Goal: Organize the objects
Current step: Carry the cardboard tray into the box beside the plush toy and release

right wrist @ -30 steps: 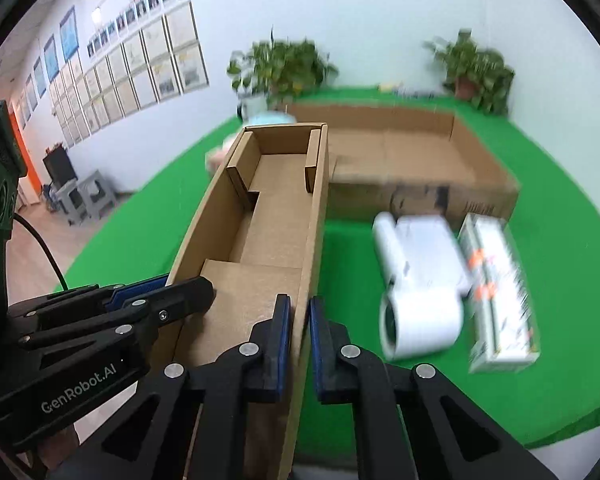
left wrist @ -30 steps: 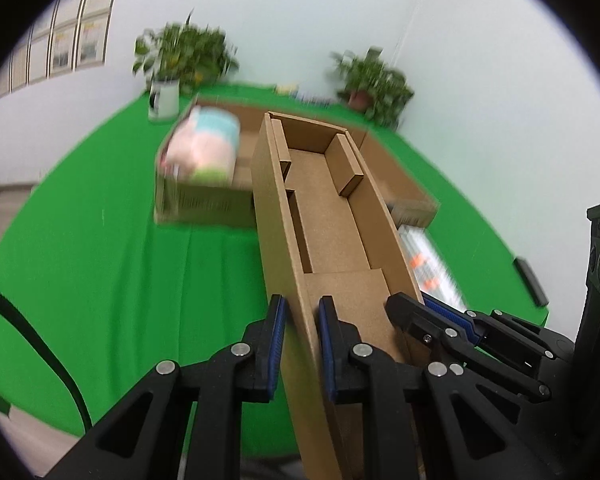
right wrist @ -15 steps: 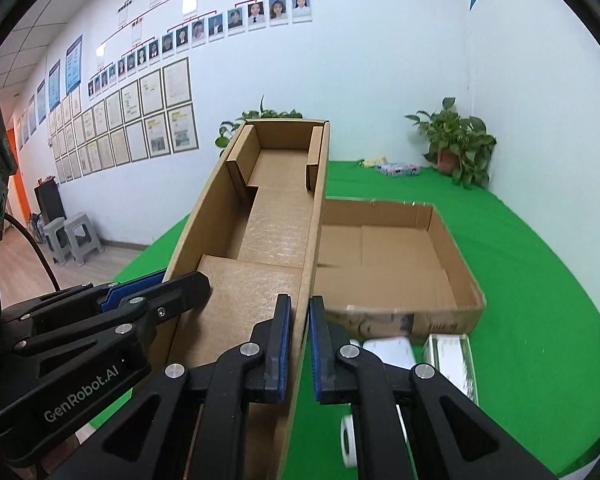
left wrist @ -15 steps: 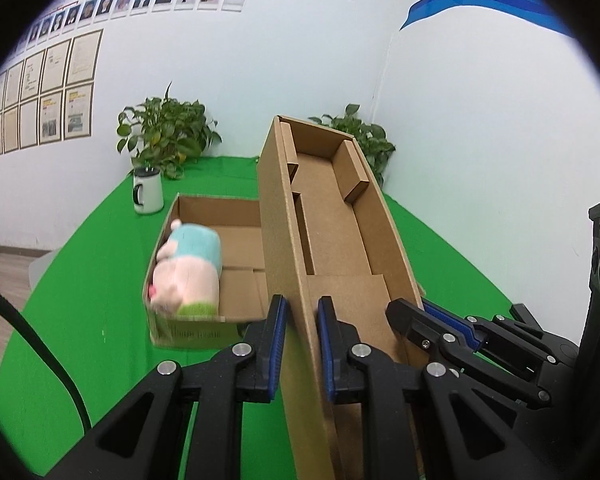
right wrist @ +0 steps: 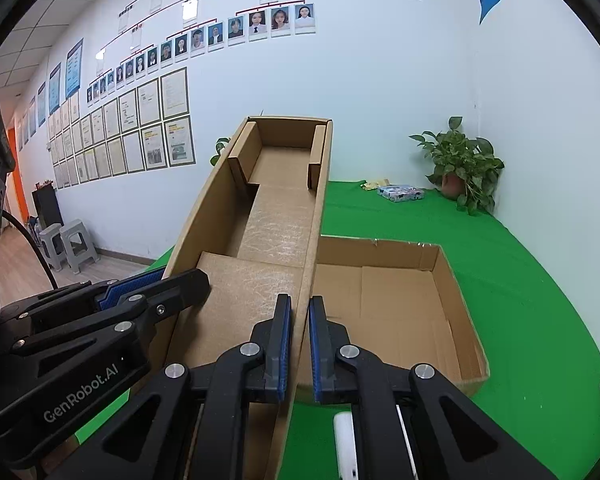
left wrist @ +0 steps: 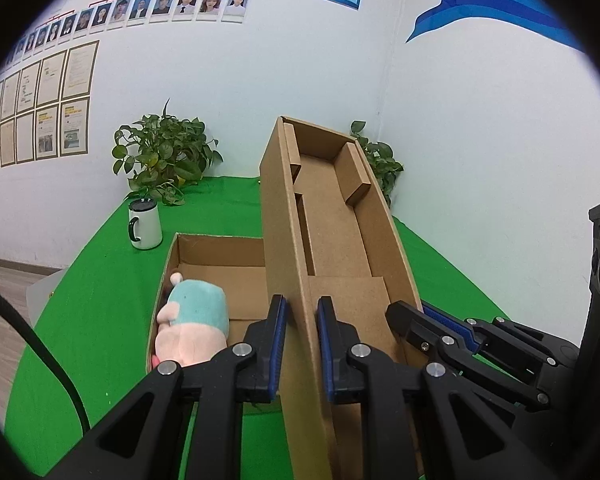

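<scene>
A long empty cardboard tray point(left wrist: 340, 240) is held in the air, far end tilted up. My left gripper point(left wrist: 302, 344) is shut on its left wall. My right gripper point(right wrist: 298, 350) is shut on its right wall point(right wrist: 314, 240); the tray's floor also shows in the right wrist view point(right wrist: 276, 224). Below on the green table lies a wide open cardboard box point(left wrist: 220, 256), also in the right wrist view point(right wrist: 400, 300). A pink and teal plush toy point(left wrist: 194, 320) lies in the box's left end. The box's right part is empty.
A white mug point(left wrist: 145, 224) and a potted plant point(left wrist: 164, 156) stand at the table's far left. Another plant point(right wrist: 462, 164) and a small packet point(right wrist: 400, 193) sit at the far right corner. A white object point(right wrist: 346, 440) lies below my right gripper. Stools point(right wrist: 68, 244) stand on the floor.
Both grippers have lifted the tray higher and tipped its far end up. The box and plush now sit lower in view; the white roll and packet have dropped almost out of sight.
</scene>
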A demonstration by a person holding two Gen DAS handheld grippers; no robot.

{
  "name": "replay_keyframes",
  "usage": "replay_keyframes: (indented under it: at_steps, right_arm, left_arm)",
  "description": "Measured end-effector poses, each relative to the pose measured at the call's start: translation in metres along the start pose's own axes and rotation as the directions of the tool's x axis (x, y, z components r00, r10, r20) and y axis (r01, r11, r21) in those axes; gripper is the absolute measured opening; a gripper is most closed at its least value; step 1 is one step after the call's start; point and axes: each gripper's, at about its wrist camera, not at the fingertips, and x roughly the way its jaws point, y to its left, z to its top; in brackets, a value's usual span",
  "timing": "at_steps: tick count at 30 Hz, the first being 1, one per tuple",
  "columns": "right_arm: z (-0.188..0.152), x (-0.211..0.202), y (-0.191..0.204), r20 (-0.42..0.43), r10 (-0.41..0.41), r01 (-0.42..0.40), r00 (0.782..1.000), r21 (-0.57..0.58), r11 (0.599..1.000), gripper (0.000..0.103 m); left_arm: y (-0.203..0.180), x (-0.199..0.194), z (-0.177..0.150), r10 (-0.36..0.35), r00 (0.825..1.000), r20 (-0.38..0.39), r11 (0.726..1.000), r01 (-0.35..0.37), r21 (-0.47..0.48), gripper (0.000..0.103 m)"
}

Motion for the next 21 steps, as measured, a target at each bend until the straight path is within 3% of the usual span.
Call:
replay_keyframes:
  at_steps: [7, 13, 18, 21]
  right_arm:
    - [0.034, 0.048, -0.012, -0.017, -0.003, 0.004, 1.000, 0.014, 1.000, 0.007]
    - [0.066, 0.115, -0.034, -0.063, 0.028, -0.025, 0.998, 0.046, 0.999, 0.006]
    - [0.077, 0.178, -0.057, -0.114, 0.073, -0.064, 0.991, 0.078, 0.995, 0.006]
    - [0.078, 0.218, -0.070, -0.153, 0.091, -0.076, 0.984, 0.099, 0.992, 0.006]
  left_arm:
    - [0.008, 0.040, 0.024, 0.002, 1.000, -0.031, 1.000, -0.001, 0.017, 0.014]
    - [0.015, 0.080, 0.038, 0.039, 0.997, -0.073, 0.999, -0.038, 0.022, 0.014]
    - [0.025, 0.117, 0.039, 0.070, 0.987, -0.142, 0.997, -0.068, 0.022, 0.014]
    - [0.033, 0.144, 0.028, 0.094, 0.974, -0.208, 0.996, -0.091, 0.025, 0.014]
